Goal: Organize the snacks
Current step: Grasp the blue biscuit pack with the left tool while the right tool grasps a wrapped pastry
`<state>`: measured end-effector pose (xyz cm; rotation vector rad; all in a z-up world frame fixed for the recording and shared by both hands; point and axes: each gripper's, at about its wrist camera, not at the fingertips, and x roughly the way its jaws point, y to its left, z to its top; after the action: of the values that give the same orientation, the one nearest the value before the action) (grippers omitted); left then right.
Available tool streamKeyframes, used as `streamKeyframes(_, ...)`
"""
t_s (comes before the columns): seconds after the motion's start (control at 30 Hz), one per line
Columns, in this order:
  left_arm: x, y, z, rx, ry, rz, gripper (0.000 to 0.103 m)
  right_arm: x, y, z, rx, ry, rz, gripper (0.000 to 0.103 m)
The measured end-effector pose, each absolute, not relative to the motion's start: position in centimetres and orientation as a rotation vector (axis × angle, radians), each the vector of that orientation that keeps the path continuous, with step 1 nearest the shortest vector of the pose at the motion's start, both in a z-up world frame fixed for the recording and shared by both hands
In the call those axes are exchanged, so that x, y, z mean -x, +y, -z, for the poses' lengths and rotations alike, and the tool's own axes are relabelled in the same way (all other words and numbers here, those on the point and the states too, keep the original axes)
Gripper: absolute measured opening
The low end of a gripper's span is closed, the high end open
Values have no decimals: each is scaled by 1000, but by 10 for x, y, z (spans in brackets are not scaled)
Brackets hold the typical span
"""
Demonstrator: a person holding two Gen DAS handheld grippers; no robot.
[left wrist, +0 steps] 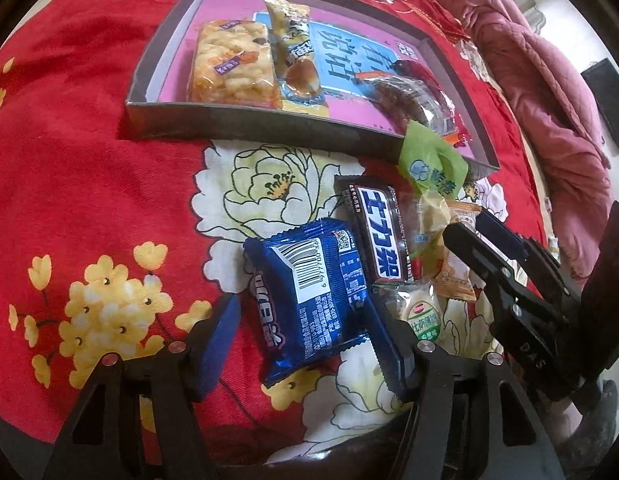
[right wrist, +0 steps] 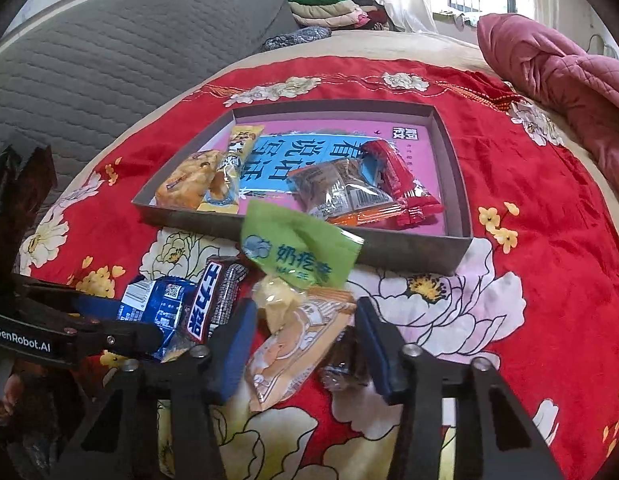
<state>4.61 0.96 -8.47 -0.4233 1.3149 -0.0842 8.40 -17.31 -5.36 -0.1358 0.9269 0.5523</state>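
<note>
Left wrist view: we see our left gripper (left wrist: 305, 344) with its fingers (left wrist: 217, 344) wide apart around the shiny blue snack packet (left wrist: 309, 296), ready to pinch it. The packet lies on the red flowered bedspread (left wrist: 89, 184), just beside the shallow grey cardboard box (left wrist: 245, 122), where some snacks already sit. Our right gripper (right wrist: 301, 344) is wide too, around the crinkly orange snack packet (right wrist: 293, 352), not squeezing it.
</note>
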Motion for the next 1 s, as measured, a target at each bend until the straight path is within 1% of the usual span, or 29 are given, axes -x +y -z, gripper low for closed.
streamKeyframes(0.33, -50, 0, 87, 399, 1301, 87, 65, -83, -162, 60, 227, 927, -536, 45)
streamKeyframes(0.4, -51, 0, 88, 400, 1296, 87, 65, -82, -161, 60, 236, 921, -537, 41)
streamKeyframes(0.47, -50, 0, 88, 399, 1294, 88, 65, -82, -163, 59, 223, 917, -542, 34)
streamKeyframes(0.5, -50, 0, 88, 394, 1291, 87, 65, -82, -163, 58, 214, 918, -546, 34)
streamKeyframes(0.53, -50, -1, 88, 386, 1290, 87, 64, -83, -166, 58, 198, 919, -549, 33)
streamKeyframes(0.57, -50, -1, 87, 384, 1286, 88, 60, -84, -167, 57, 187, 920, -551, 30)
streamKeyframes(0.63, -50, -2, 87, 380, 1284, 94, 56, -85, -170, 56, 166, 920, -546, 29)
streamKeyframes(0.9, -48, 6, 85, 416, 1272, 110, 54, -82, -182, 49, 85, 920, -586, 28)
streamKeyframes(1.0, -46, 9, 83, 425, 1267, 109, 54, -79, -178, 47, 93, 910, -598, 28)
